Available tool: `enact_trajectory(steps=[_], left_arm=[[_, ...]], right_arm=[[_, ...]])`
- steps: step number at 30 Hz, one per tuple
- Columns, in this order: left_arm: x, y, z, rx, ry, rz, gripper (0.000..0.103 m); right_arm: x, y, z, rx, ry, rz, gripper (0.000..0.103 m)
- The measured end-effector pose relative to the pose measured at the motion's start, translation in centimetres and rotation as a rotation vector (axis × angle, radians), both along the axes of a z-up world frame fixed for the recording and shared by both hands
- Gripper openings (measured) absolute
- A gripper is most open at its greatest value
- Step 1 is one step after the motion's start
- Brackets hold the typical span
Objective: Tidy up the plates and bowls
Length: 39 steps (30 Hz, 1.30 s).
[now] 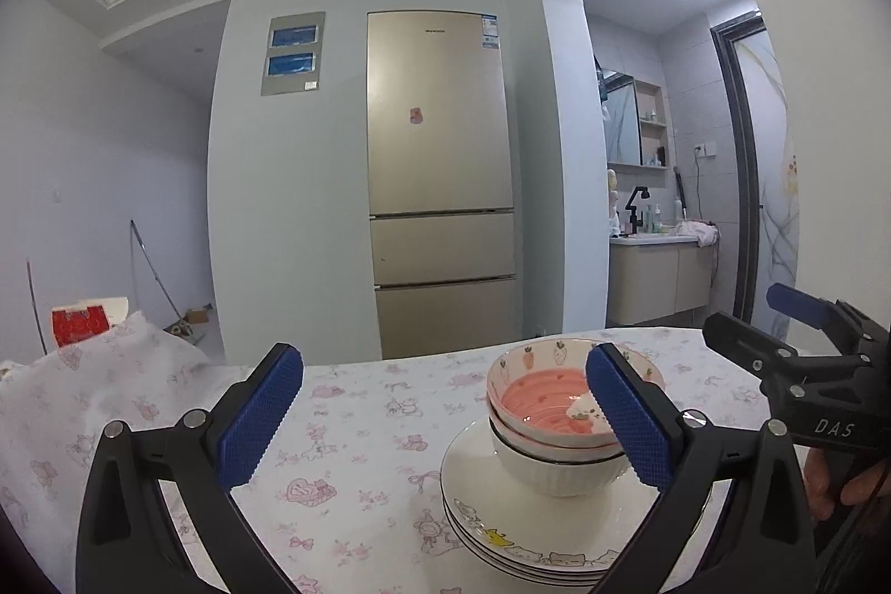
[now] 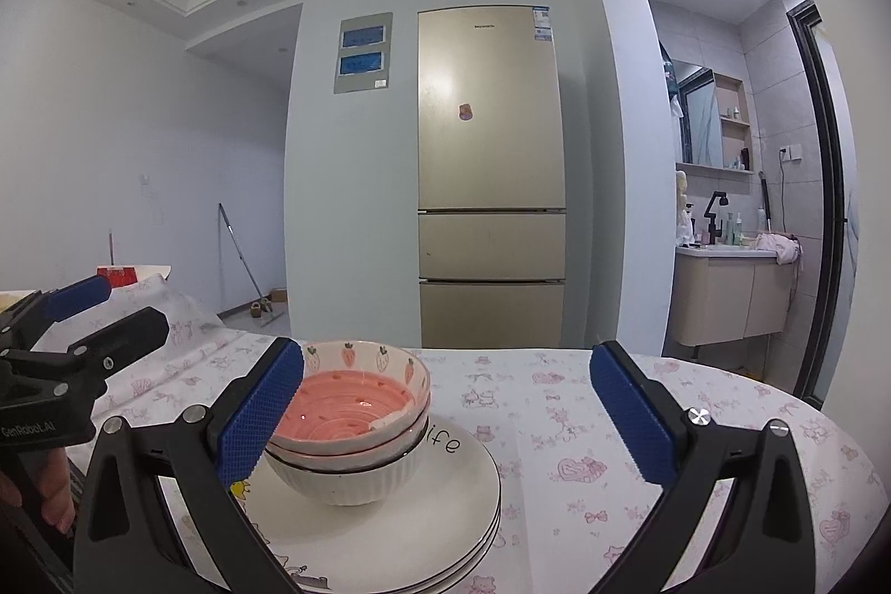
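Note:
A pink strawberry-print bowl point(image 1: 534, 405) point(image 2: 351, 405) is nested on top of a second bowl, both inside a white ribbed bowl point(image 1: 557, 474) point(image 2: 345, 482). That stack stands on a pile of white cartoon-print plates point(image 1: 501, 533) point(image 2: 445, 494). My left gripper point(image 1: 445, 421) is open wide, its right blue pad point(image 1: 629, 421) in front of the bowls' right side. My right gripper point(image 2: 445, 416) is also open wide, its left pad point(image 2: 262, 416) in front of the bowls' left side. Neither pad visibly presses on the stack. Each gripper shows at the edge of the other's view: right gripper point(image 1: 740, 310), left gripper point(image 2: 133, 302).
The table wears a white cloth with pink prints point(image 1: 362, 427) point(image 2: 584, 427), bunched up at the far left point(image 1: 111, 360). A red and white box point(image 1: 83, 321) sits behind the bunch. A gold fridge point(image 1: 440, 182) stands beyond the table's far edge, with a washbasin alcove point(image 2: 729, 293) to the right.

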<state>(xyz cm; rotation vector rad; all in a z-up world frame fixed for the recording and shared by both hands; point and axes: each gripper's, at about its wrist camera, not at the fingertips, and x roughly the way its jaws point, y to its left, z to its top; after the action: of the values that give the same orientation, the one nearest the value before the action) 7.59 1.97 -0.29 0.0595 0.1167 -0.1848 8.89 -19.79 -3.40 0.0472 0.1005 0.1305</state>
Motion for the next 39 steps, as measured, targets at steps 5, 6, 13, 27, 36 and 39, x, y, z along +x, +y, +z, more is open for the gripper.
enact_trajectory(steps=[5, 6, 13, 27, 36, 39], left_arm=[[0.9, 0.9, -0.3, -0.037, 0.033, 0.027, 0.103], [1.0, 1.2, -0.3, -0.049, 0.038, 0.027, 0.103], [2.0, 2.6, -0.7, -0.116, 0.088, 0.039, 0.103], [1.2, 1.2, -0.8, -0.043, 0.043, 0.046, 0.103], [0.9, 0.9, -0.7, -0.033, 0.025, 0.038, 0.103], [0.7, 0.9, -0.6, -0.033, 0.017, 0.043, 0.103]], right_arm=[[-0.3, -0.5, 0.0, 0.023, -0.006, -0.006, 0.103], [-0.4, -0.6, 0.0, 0.027, -0.011, -0.008, 0.103], [-0.4, -1.0, 0.0, 0.045, -0.005, -0.006, 0.103], [-0.4, -1.0, 0.1, 0.05, -0.005, -0.005, 0.103], [-0.5, -1.0, 0.1, 0.051, -0.005, -0.005, 0.103], [-0.5, -0.9, 0.3, 0.048, -0.003, -0.011, 0.103]])
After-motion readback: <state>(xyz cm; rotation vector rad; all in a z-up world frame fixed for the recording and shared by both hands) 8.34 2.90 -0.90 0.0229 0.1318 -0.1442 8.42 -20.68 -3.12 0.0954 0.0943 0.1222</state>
